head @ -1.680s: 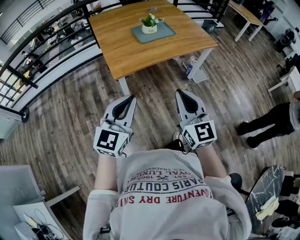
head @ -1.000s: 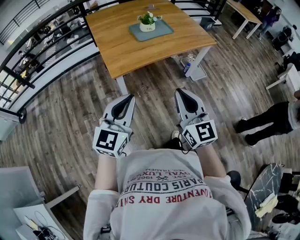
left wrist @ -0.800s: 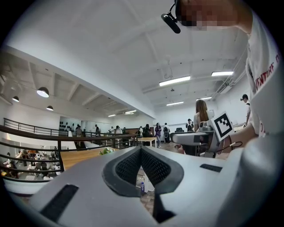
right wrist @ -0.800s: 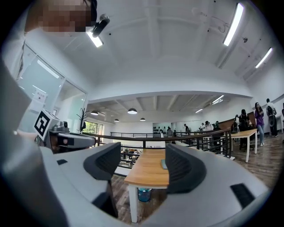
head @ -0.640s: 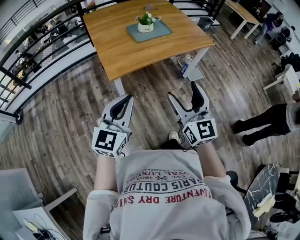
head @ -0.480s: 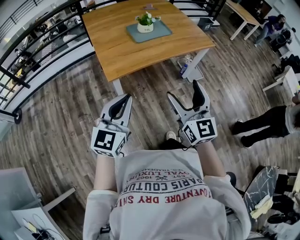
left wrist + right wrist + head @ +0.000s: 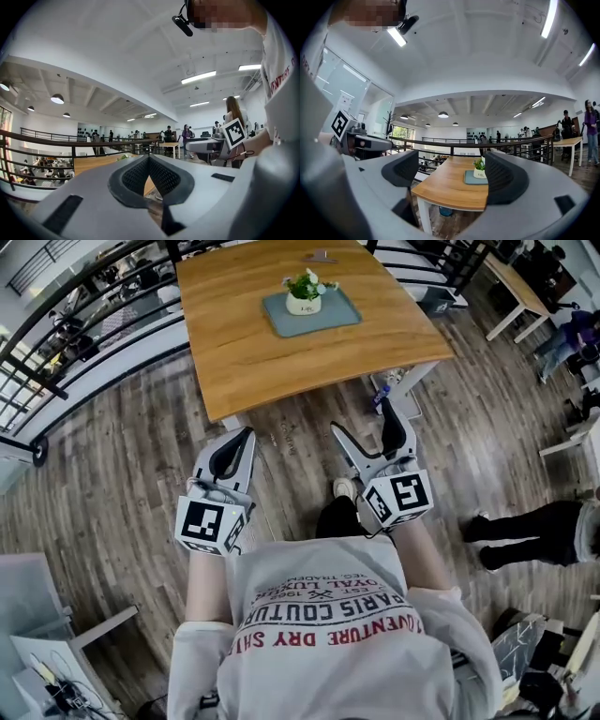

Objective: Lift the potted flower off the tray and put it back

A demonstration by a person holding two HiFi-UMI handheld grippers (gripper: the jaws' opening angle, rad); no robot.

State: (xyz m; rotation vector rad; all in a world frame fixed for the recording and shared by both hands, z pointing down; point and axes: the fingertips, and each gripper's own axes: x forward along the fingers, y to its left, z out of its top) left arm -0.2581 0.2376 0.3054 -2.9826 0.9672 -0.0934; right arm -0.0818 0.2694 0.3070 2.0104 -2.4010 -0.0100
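— While looking steeply down from the head, seeing the left hand-held gripper [image 7: 246, 433] and the right hand-held gripper [image 7: 364, 420] held level over the plank floor [image 7: 141, 484], short of the wooden surface [image 7: 244, 352]. Found the potted flower [image 7: 305, 293]?

— Yes, up at 12 o'clock. Standing upright in a white pot on the grey-blue tray [image 7: 336, 315], on the far half of the surface, well apart from both hand-held grippers.

— State of the left one?

— Down at 7 o'clock from the tray. Clenched, with tips pressed together and nothing caught between the ribbed pads [image 7: 133, 176]. Confirmed in its own view.

— And the right one?

— At 5 o'clock from the tray, short of the surface's near edge. Released, with jaws just now opening out and spread wide, nothing between them. Looking along them, framing the flower and tray far off in the gap, touching neither.

— Anything else around?

— Dark railing [image 7: 84, 329] running past at 10 o'clock. Blue bottle [image 7: 446, 211] on the floor under the surface, beside a white leg. Another person [image 7: 520, 532] in dark trousers at 3 o'clock, well apart.
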